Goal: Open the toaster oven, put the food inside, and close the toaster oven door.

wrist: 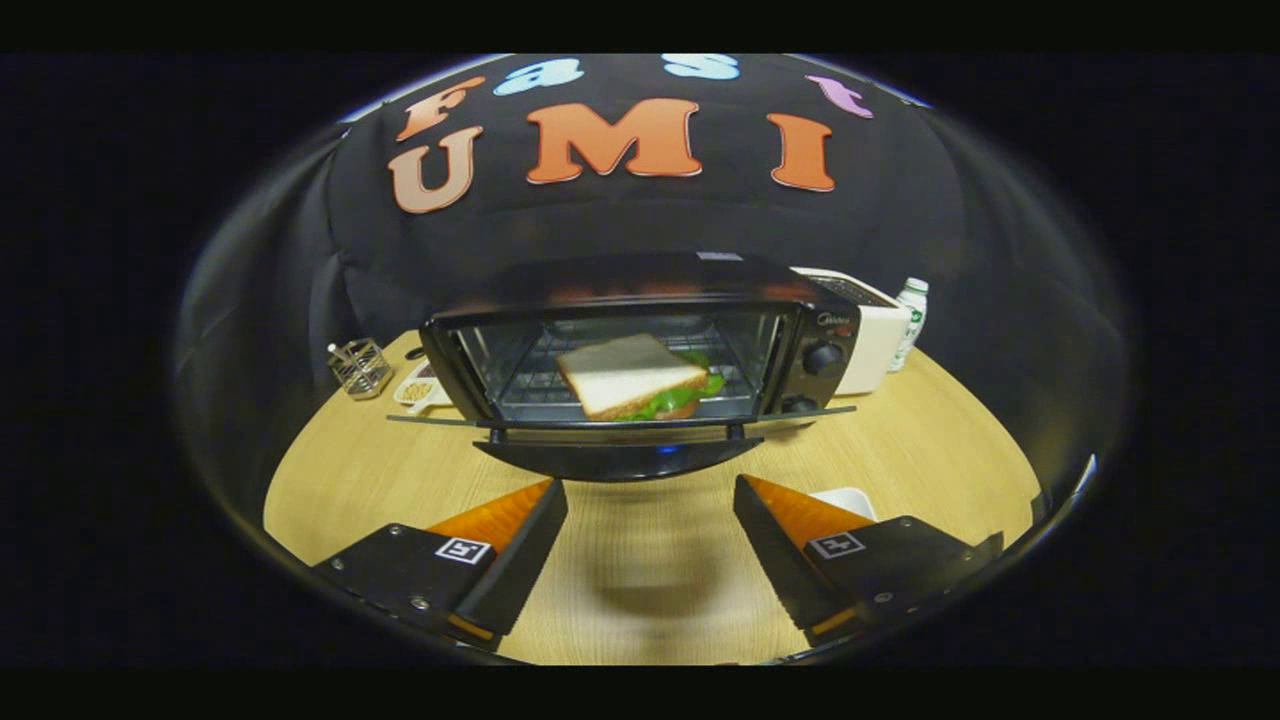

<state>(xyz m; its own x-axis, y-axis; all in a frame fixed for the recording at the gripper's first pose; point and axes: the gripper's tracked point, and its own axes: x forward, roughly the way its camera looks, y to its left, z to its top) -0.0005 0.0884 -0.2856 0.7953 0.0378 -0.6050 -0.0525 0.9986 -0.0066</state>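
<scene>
Tongs (650, 540) spread, empty, short of black glass drop-down oven door (620, 432); stiff, hinged; I'd lift its front lip.

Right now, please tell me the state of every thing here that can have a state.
toaster oven: open
oven door: folded down flat, just ahead of the fingers
sandwich: inside, lying on the oven rack
gripper: open, holding nothing
bottle: upright, capped, beside the white appliance
wire holder: upright on the table
</scene>
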